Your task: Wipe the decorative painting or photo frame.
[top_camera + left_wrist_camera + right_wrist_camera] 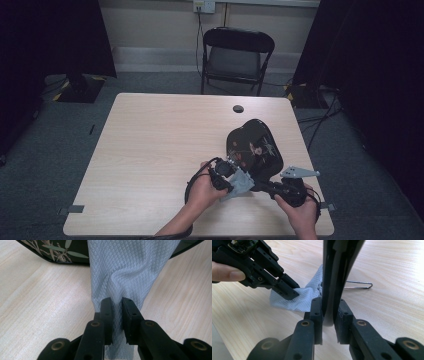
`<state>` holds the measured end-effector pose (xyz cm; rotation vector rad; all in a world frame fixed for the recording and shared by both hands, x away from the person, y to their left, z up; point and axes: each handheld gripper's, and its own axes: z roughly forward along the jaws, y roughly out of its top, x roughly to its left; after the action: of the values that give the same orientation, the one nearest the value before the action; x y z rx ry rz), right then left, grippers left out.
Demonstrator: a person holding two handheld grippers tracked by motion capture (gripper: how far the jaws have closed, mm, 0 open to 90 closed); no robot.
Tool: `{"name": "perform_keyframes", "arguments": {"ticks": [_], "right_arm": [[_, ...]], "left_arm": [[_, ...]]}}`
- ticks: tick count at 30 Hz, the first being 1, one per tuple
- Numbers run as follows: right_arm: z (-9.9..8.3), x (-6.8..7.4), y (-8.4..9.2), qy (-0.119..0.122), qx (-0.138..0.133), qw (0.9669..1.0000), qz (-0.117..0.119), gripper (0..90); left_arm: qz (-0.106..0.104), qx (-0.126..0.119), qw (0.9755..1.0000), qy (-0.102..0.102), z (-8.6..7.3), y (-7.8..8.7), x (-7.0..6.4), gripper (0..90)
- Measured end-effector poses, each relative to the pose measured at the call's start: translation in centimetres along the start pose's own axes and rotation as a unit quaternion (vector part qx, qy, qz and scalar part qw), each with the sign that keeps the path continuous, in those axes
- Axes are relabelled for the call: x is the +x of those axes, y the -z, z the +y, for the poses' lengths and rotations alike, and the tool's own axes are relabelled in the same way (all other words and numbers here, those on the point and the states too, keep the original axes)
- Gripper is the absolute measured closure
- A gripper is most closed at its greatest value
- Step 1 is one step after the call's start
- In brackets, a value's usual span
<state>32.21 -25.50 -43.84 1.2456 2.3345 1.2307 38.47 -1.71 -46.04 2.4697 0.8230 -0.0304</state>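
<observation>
No readable text, labels, brands, numbers or signs on anything in view

My black lacquered tray (252, 145), painted with bamboo leaves, stands tilted on edge at the table's near right, gripped by its near rim. My pale grey, diamond-textured cloth (125, 267) is pinched and pressed against its near-left face.

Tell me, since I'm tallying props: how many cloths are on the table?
1: the grey cloth is pinched in the left gripper, against the black tray clamped by the right gripper.
</observation>
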Motion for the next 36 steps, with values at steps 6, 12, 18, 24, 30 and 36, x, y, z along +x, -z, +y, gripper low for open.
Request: {"name": "perform_keyframes", "arguments": {"ticks": [6,12,18,24,30,36], "right_arm": [[0.0,0.0,0.0,0.0,0.0,1.0,0.0,78.9],[0.0,0.0,0.0,0.0,0.0,1.0,0.0,78.9],[0.0,0.0,0.0,-0.002,0.001,1.0,-0.001,78.9],[0.0,0.0,0.0,-0.001,0.001,1.0,0.0,79.0],[0.0,0.0,-0.1,0.0,0.002,1.0,-0.001,78.9],[0.0,0.0,-0.1,0.0,0.002,1.0,-0.001,79.0]], "left_arm": [[-0.008,0.0,1.0,0.003,0.1,1.0,0.0,80.1],[-0.011,-0.033,0.9993,-0.013,1.4,4.6,-0.4,80.1],[0.0,-0.06,0.9975,-0.036,4.2,9.3,-1.1,79.9],[0.005,-0.087,0.995,-0.047,6.6,12.6,-1.8,79.8],[0.005,-0.089,0.9946,-0.053,8.1,12.9,-2.7,79.6],[-0.005,-0.075,0.9958,-0.052,7.4,10.9,-2.6,79.6]]}}
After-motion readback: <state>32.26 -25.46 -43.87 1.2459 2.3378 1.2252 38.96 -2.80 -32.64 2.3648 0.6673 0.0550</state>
